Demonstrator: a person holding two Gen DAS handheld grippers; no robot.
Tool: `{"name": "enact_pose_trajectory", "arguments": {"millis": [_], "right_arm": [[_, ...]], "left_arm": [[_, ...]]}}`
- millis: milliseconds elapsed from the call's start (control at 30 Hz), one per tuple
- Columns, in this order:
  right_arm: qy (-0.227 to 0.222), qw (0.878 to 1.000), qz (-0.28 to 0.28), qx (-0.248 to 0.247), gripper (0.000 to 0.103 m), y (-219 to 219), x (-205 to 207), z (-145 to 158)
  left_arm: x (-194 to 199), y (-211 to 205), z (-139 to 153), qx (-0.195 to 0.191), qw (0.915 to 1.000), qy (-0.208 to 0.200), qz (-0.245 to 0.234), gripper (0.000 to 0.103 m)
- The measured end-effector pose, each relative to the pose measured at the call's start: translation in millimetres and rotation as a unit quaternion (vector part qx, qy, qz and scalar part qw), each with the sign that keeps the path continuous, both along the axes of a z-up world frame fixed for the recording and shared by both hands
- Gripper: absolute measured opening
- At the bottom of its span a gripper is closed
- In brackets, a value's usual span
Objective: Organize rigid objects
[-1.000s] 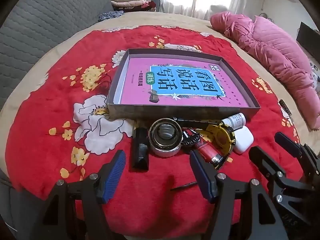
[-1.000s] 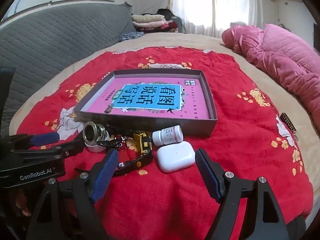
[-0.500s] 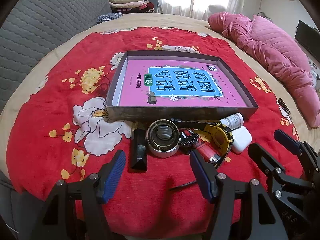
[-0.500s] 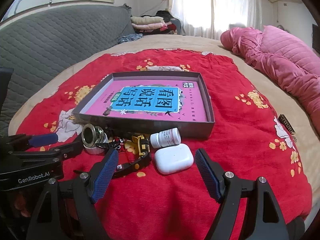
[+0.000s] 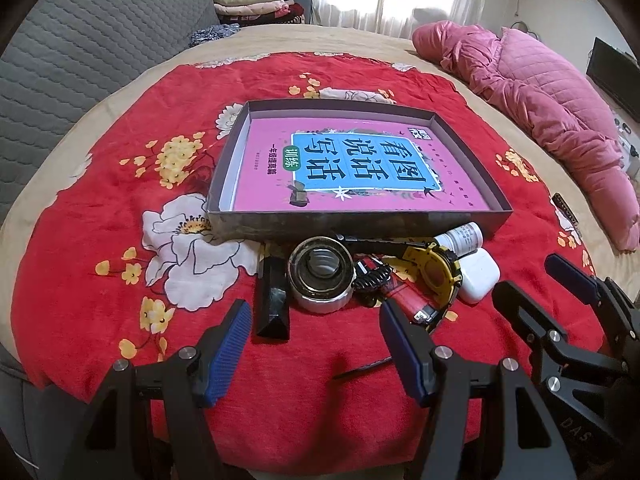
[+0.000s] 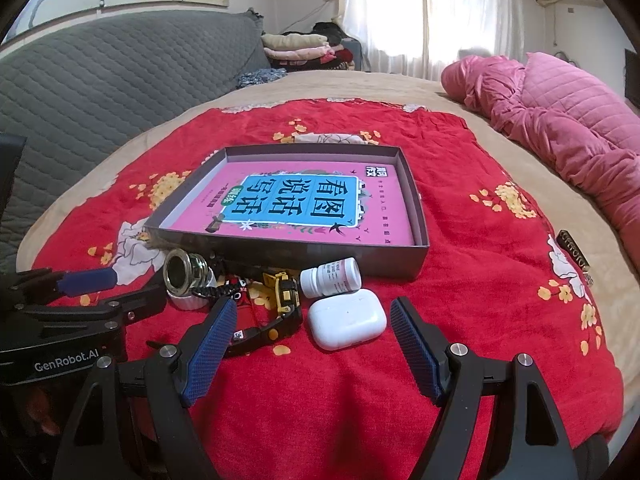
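Note:
A shallow grey box (image 5: pixel 360 224) (image 6: pixel 420 216) with a pink book in it lies on a red flowered cloth. In front of it lie a black prism block (image 5: pixel 273 300), a round metal lens (image 5: pixel 321 274) (image 6: pixel 185 276), a red lighter (image 5: pixel 408 300), a yellow-black watch (image 5: pixel 434 272) (image 6: pixel 286 296), a white pill bottle (image 5: pixel 460 237) (image 6: pixel 331 278) and a white earbud case (image 5: pixel 478 276) (image 6: pixel 346 318). My left gripper (image 5: pixel 316 344) is open and empty, just short of the lens. My right gripper (image 6: pixel 310 344) is open and empty, just short of the earbud case.
A thin black rod (image 5: pixel 362 368) lies on the cloth near my left gripper. A pink quilt (image 6: pixel 560 120) lies at the right. A grey quilted headboard (image 6: pixel 100 76) stands at the left, folded clothes (image 6: pixel 300 46) behind. A small dark item (image 6: pixel 574 248) lies at the cloth's right edge.
Both grippers have drawn back a little and risen slightly; the objects look a bit farther away. Nothing on the cloth has moved.

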State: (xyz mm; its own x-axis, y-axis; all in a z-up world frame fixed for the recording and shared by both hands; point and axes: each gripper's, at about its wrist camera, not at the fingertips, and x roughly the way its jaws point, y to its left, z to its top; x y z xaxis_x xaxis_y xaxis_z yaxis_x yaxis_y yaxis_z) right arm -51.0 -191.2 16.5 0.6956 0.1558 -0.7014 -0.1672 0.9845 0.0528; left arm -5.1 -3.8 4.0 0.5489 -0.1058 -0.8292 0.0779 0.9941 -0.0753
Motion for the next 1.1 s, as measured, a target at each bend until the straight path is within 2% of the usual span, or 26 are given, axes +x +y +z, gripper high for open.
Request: {"name": "enact_pose_trajectory", "arguments": {"millis": [733,1100], "right_arm": [[-0.003,1.000,-0.007,0.006,0.080,-3.6,1.3,3.7],[-0.003,0.999,-0.030,0.018,0.080,-18.2,2.3,5.5]], "left_arm": [[-0.5,0.6,-0.4,0.000,1.0000,0.003,0.001,0.066],[-0.1,20.7,-2.5,-0.007,0.9997,0.015,0.019,0.066]]}}
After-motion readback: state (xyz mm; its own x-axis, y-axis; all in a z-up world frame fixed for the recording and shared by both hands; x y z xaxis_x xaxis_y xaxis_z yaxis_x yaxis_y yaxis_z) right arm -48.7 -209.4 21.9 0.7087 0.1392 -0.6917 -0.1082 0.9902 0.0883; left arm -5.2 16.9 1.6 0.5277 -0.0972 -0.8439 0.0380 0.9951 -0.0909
